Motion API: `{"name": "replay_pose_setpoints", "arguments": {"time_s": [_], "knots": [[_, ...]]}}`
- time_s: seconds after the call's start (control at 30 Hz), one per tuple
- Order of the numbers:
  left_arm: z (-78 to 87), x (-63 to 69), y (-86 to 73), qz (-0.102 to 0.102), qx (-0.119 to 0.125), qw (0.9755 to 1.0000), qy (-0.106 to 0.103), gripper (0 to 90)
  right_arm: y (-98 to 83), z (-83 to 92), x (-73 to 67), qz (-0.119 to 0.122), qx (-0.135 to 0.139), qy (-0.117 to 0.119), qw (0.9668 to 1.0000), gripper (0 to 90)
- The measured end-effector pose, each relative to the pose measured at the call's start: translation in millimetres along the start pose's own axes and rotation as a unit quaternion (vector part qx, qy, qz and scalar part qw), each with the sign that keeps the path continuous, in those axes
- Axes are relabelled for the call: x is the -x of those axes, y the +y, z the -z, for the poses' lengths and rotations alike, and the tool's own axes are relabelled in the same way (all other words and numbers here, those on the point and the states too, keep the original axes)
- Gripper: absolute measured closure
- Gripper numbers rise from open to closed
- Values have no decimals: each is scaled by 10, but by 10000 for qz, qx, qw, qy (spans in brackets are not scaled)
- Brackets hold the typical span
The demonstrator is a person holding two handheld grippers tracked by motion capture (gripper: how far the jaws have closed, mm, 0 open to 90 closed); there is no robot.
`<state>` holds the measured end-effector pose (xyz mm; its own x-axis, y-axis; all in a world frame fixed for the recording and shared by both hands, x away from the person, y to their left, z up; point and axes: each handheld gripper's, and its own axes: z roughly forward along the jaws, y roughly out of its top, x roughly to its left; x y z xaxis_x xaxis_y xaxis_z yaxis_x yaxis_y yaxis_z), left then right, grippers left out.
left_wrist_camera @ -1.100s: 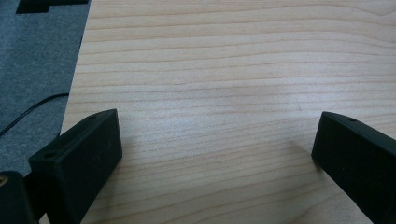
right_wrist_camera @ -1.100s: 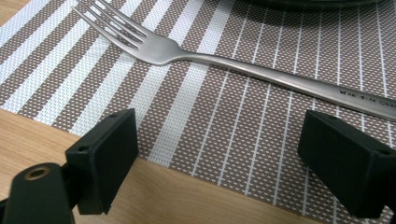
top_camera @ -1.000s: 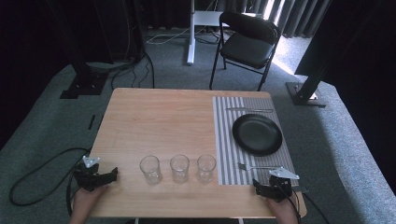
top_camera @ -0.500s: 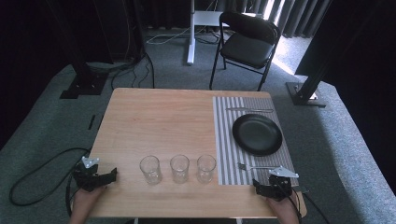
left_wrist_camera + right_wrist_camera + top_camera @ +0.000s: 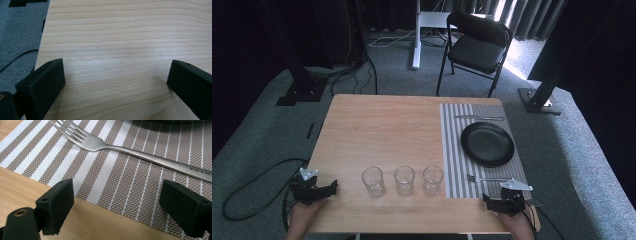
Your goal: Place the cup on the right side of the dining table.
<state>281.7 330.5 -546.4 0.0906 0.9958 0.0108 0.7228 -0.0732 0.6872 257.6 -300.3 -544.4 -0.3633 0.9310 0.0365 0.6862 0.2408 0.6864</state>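
Wooden table [image 5: 382, 135], rectangular, light grain, on grey carpet.

Striped placemat [image 5: 454, 150], brown and white, along the right part of the tabletop, reaching the near edge.

Black plate [image 5: 487, 144], round, on the placemat, towards its far half.

Fork [image 5: 484, 178], metal, on the placemat just near of the plate, tines pointing left; in the right gripper view [image 5: 140, 153] crossing diagonally just beyond the jaws, untouched.

Second utensil [image 5: 479, 118], metal, on the placemat beyond the plate; kind not discernible.

Three clear glasses, upright, in a row near the front edge, left of the placemat: left glass [image 5: 373, 181], middle glass [image 5: 404, 180], right glass [image 5: 432, 180]. Slightly apart from one another; right glass just beside the placemat's edge.

Left gripper [image 5: 328, 188], at the near left corner of the table, held in a hand [image 5: 302, 216]; jaws spread wide over bare wood [image 5: 115, 82], nothing between them.

Right gripper [image 5: 488, 200], at the near right corner, held in a hand [image 5: 518, 225]; jaws spread wide over the placemat's near edge [image 5: 115, 195], nothing between them.

Black folding chair [image 5: 479, 47], beyond the table on the carpet.

Cable [image 5: 247, 185], on the floor left of the table.
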Motion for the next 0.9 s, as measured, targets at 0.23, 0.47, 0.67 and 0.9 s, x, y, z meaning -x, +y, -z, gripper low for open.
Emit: {"name": "replay_pose_setpoints", "arguments": {"time_s": [0.23,0.47,0.67,0.9], "knots": [[0,0,0,0,-2,10000,2,19,1,41,-28,106,55,111,9999,123],[1,0,0,1,-3,10000,0,19,41,109,-59,172,161,283,9993,124],[0,0,0,-1,-1,10000,1,19,83,147,-117,293,205,361,9987,124],[0,0,0,1,-1,10000,1,19,126,194,-160,373,302,429,9979,144]]}}
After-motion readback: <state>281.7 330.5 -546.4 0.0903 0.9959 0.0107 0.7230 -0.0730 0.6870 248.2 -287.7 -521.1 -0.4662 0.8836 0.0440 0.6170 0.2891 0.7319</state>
